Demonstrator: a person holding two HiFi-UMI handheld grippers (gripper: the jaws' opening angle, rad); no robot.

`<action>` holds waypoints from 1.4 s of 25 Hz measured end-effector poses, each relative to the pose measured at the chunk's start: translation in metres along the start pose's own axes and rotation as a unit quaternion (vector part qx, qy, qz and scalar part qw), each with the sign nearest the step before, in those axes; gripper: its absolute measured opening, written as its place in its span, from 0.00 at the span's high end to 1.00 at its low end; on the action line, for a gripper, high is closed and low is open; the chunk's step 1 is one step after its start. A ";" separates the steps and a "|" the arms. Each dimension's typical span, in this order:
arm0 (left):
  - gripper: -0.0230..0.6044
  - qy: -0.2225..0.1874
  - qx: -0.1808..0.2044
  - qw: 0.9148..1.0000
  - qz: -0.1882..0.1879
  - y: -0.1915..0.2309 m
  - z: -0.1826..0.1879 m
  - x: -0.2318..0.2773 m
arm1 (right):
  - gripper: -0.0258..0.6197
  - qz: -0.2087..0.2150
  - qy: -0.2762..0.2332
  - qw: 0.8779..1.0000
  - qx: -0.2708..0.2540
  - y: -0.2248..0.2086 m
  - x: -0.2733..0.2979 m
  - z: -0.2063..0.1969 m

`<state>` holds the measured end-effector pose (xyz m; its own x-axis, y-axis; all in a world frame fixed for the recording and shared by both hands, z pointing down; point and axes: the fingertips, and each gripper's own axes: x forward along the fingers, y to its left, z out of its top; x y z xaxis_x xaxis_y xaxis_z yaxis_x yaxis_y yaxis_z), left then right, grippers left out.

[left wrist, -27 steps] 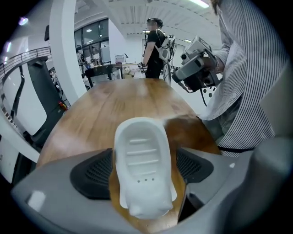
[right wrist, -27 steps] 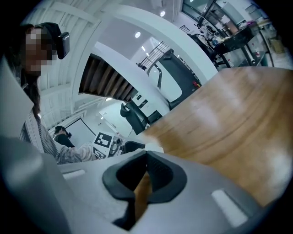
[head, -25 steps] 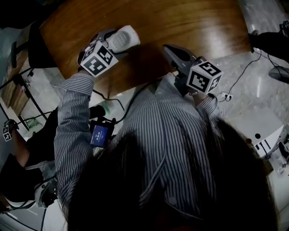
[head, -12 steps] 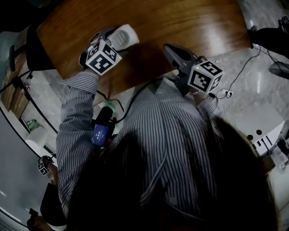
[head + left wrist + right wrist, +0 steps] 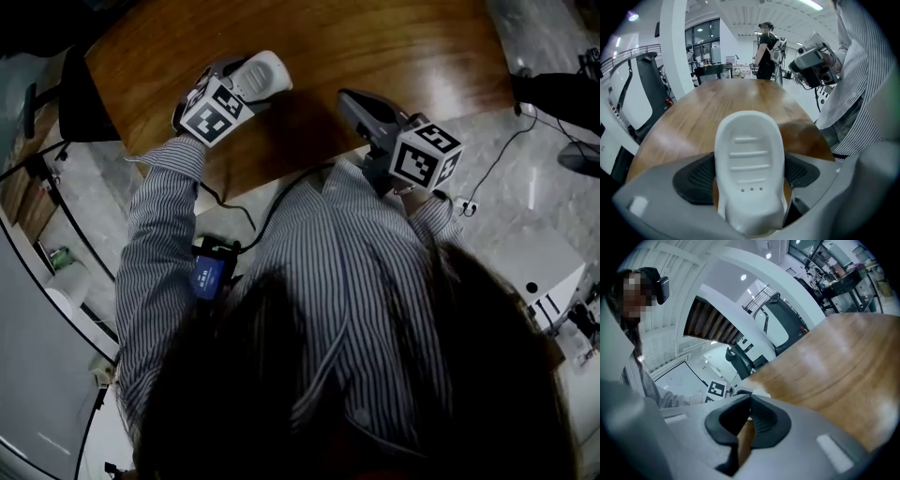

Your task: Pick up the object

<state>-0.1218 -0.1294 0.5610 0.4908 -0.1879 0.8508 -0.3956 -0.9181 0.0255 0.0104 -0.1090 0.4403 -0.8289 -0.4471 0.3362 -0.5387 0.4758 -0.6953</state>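
Note:
A white ridged plastic object (image 5: 261, 75) is held over the wooden table (image 5: 394, 47), with my left gripper (image 5: 246, 86) shut on it. In the left gripper view the white object (image 5: 749, 159) fills the gap between the dark pads (image 5: 696, 176), so my left gripper (image 5: 749, 180) is shut on it. To the right, my right gripper (image 5: 349, 101) hovers at the table's near edge. In its own view my right gripper (image 5: 750, 416) is shut, pads touching, with nothing between them. The table (image 5: 843, 366) stretches ahead of it.
A black chair (image 5: 80, 94) stands at the table's left end. Cables (image 5: 497, 159) and a white box (image 5: 544, 267) lie on the floor to the right. A small blue-screened device (image 5: 208, 275) hangs at my waist. A person (image 5: 765, 51) stands far beyond the table.
My left gripper, still holding the white object, has shifted slightly up and right. The right gripper has barely moved.

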 end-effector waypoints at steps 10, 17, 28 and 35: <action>0.25 -0.115 -0.129 0.983 0.064 -0.001 0.030 -0.046 | 0.96 0.049 0.006 0.996 -0.071 0.037 0.015 0.023; 0.25 -0.278 -0.287 0.910 0.109 0.008 0.040 -0.117 | 0.96 0.093 -0.007 0.988 -0.121 0.076 0.049 0.052; 0.25 -0.470 -0.360 0.779 0.206 -0.009 0.045 -0.204 | 0.96 0.138 -0.037 0.980 -0.138 0.108 0.077 0.067; 0.25 -0.544 -0.373 0.719 0.220 -0.024 0.067 -0.199 | 0.96 0.147 -0.039 0.977 -0.147 0.084 0.059 0.060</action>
<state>-0.1583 -0.0937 0.3560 0.3472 -0.9369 -0.0417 -0.8047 -0.3204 0.4998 -0.0745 -0.1409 0.3630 -0.9467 -0.3085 0.0923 -0.3081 0.7846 -0.5381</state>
